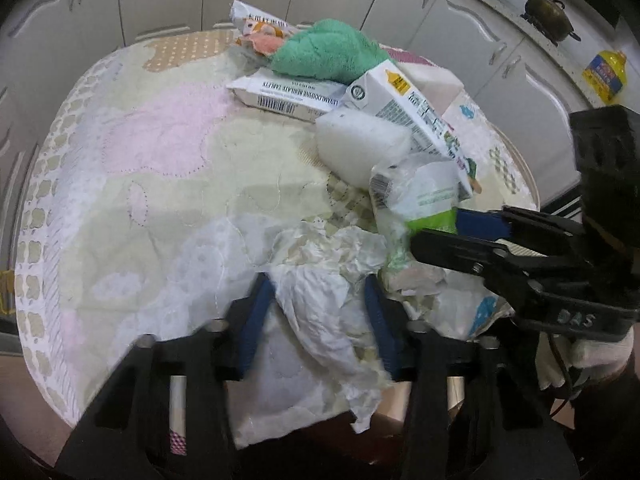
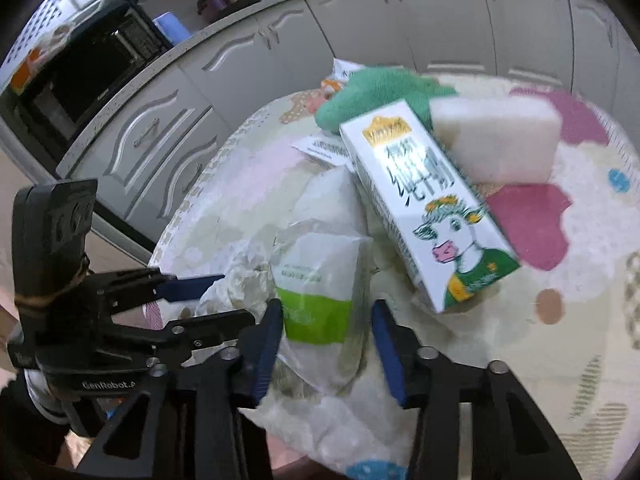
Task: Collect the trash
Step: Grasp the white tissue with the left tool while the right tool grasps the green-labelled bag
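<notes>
A round table with a patterned cloth (image 1: 132, 184) holds a trash pile. My left gripper (image 1: 318, 312) is open, its blue pads on either side of a crumpled white tissue (image 1: 324, 280). My right gripper (image 2: 326, 334) is open around a clear plastic packet with a green band (image 2: 320, 284); that packet also shows in the left wrist view (image 1: 424, 196). A white milk carton with a cow picture (image 2: 424, 208) leans on the pile, also in the left wrist view (image 1: 408, 108). The right gripper enters the left wrist view from the right (image 1: 436, 228).
A green towel (image 1: 328, 52), a white sponge (image 1: 360, 144), a flat medicine box (image 1: 288, 94) and a wrapper (image 1: 260, 24) lie at the back. A second white sponge (image 2: 496, 144) sits right of the carton. White cabinets (image 2: 400, 20) surround the table.
</notes>
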A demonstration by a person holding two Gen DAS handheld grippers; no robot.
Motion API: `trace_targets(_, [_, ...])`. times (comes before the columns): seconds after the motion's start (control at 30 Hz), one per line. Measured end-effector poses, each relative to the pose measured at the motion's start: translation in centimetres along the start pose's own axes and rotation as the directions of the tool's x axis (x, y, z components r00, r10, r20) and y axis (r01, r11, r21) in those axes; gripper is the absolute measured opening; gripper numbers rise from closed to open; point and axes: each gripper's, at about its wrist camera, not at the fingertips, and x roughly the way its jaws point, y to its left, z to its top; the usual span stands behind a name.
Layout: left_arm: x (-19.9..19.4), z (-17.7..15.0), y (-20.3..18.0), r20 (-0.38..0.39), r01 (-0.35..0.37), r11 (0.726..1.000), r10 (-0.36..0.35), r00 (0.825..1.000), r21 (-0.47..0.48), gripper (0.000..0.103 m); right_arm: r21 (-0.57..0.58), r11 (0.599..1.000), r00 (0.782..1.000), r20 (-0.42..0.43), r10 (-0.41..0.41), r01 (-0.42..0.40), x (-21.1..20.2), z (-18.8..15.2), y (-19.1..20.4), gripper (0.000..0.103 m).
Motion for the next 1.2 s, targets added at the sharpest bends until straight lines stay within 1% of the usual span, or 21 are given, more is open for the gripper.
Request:
trace_targets(0.07, [0.1, -0.1, 0.4, 0.0, 0.003, 1.0, -0.003, 1.0, -0.003, 0.025, 0.007, 1.0, 1.0, 0.0, 0.017, -0.017, 0.3, -0.1, -0.1, 0.027])
trace_targets(0.1, [-0.1, 0.0, 0.5, 0.001, 0.008, 1.0, -0.008, 1.0, -0.004, 0.023, 0.002, 1.0, 1.0, 0.009, 0.022, -0.022, 0.0, -0.2, 0.0, 0.022])
trace_targets(0.13, [-0.3, 0.0, 0.7, 0.003, 0.018, 1.0, -0.017, 1.0, -0.007, 0.022, -0.007, 1.0, 1.0, 0.016, 0.026, -0.026, -0.4, -0.2, 0.2, 0.021])
trace_targets(0.2, [-1.5, 0.3, 1.0, 0.017, 0.035, 0.999, -0.035, 0.999, -0.017, 0.021, -0.024, 0.999, 0.999, 0.041, 0.029, -0.028, -1.7, -0.2, 0.3, 0.019])
trace_targets(0.3, [-3.6, 0.9, 0.7, 0.066, 0.03, 1.0, -0.03, 0.997, -0.001, 0.021, -0.038, 0.998, 0.995, 0.086, 0.047, -0.043, -4.2, 0.0, 0.2, 0.019])
trace_targets(0.43, [-6.1, 2.1, -0.8, 0.122, 0.031, 0.999, -0.035, 0.992, 0.036, 0.021, -0.041, 0.999, 0.989, 0.14, 0.04, -0.035, -7.3, 0.0, -0.4, 0.019])
trace_targets(0.5, [-6.6, 2.7, -1.8, 0.138, 0.035, 0.998, -0.042, 0.99, 0.052, 0.021, -0.025, 0.999, 0.986, 0.165, 0.029, -0.026, -8.6, -0.1, -1.3, 0.019])
trace_targets(0.7, [-6.8, 5.0, -5.9, 0.165, 0.065, 0.99, -0.085, 0.983, 0.126, 0.021, 0.042, 0.998, 0.971, 0.234, -0.044, 0.035, -12.6, -0.5, -4.3, 0.019])
trace_targets(0.9, [-5.9, 7.2, -11.0, 0.176, 0.097, 0.975, -0.133, 0.975, 0.202, 0.021, 0.115, 0.988, 0.948, 0.288, -0.134, 0.104, -16.6, -1.2, -8.0, 0.019])
trace_targets(1.0, [-5.0, 8.5, -14.2, 0.176, 0.105, 0.964, -0.151, 0.973, 0.246, 0.021, 0.152, 0.98, 0.936, 0.305, -0.174, 0.132, -17.8, -1.3, -9.5, 0.019])
trace_targets(1.2, [-2.8, 10.9, -18.9, 0.161, 0.115, 0.948, -0.168, 0.973, 0.297, 0.021, 0.232, 0.956, 0.91, 0.329, -0.252, 0.181, -20.4, -2.1, -13.0, 0.019])
